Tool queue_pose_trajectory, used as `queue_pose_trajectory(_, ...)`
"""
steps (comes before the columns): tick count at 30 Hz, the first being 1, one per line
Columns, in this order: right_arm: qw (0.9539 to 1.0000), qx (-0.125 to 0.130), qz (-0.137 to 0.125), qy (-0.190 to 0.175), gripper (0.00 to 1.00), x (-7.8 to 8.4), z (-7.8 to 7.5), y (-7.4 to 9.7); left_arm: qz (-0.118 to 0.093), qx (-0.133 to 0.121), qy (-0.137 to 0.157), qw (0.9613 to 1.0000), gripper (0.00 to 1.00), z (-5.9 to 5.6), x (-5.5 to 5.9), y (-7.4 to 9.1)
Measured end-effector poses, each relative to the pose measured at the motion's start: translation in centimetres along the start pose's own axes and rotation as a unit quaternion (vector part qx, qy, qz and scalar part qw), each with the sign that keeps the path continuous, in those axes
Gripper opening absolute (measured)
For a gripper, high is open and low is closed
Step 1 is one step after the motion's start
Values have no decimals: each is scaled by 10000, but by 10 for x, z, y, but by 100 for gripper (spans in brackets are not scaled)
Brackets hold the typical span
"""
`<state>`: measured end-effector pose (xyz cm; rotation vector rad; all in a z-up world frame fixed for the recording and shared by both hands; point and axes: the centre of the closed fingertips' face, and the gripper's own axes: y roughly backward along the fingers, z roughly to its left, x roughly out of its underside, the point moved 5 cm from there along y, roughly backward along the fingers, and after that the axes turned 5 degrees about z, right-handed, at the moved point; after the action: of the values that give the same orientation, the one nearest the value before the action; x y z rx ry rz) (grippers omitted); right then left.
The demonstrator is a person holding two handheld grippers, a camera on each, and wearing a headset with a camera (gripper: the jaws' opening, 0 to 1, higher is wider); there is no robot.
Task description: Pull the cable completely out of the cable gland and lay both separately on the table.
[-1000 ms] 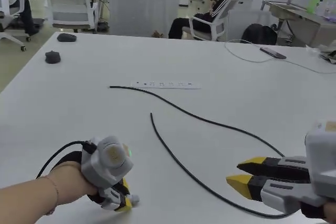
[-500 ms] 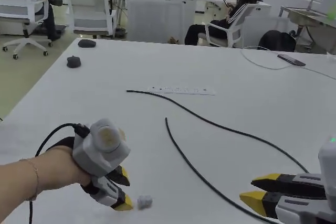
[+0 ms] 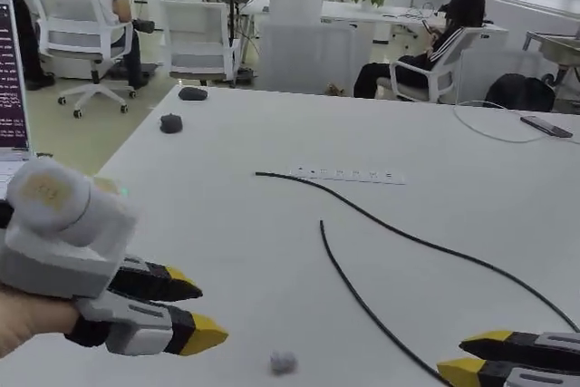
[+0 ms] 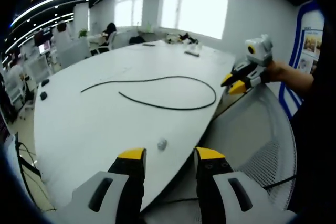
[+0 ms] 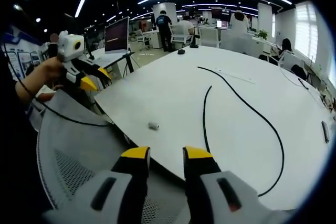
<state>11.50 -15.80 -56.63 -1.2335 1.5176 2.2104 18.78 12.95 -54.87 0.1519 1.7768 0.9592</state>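
Nearest the person, the left gripper (image 3: 207,313) hangs over the desk (image 3: 227,224) with its fingers spread wide and nothing between them. The right gripper (image 3: 453,357) sits low at the near right, its fingers a little apart and also empty. Between the two, close to the desk's near edge, lies the gland (image 3: 283,364), a small grey lump touching nothing. In the left gripper view it sits just ahead of the fingers, almost on their centre line. In the right gripper view it lies farther ahead and a little to the left, so the left gripper looks the nearer one. Beyond the gland the cable (image 3: 399,235) lies loose in a long loop. Its nearer free end rests beyond and right of the gland, well apart from it, with that stretch running away from the person. The far end stops near a white strip (image 3: 344,175). Gland and cable lie separate, so the task looks done, and what remains is probably to draw both grippers off without brushing the gland. A mouse (image 3: 170,122) sits at the far left edge
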Motion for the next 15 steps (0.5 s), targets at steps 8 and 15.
queue_pose_trajectory(8, 9998, 70, 38, -207, 26, 10, 1, 4, -95, -451, 474, 9978, 40, 4, 27, 10)
queue_pose_trajectory(15, 9990, 47, 39, -434, 27, 19, 2, 3, -220, -619, 887, 9939, 39, 0, 44, 9)
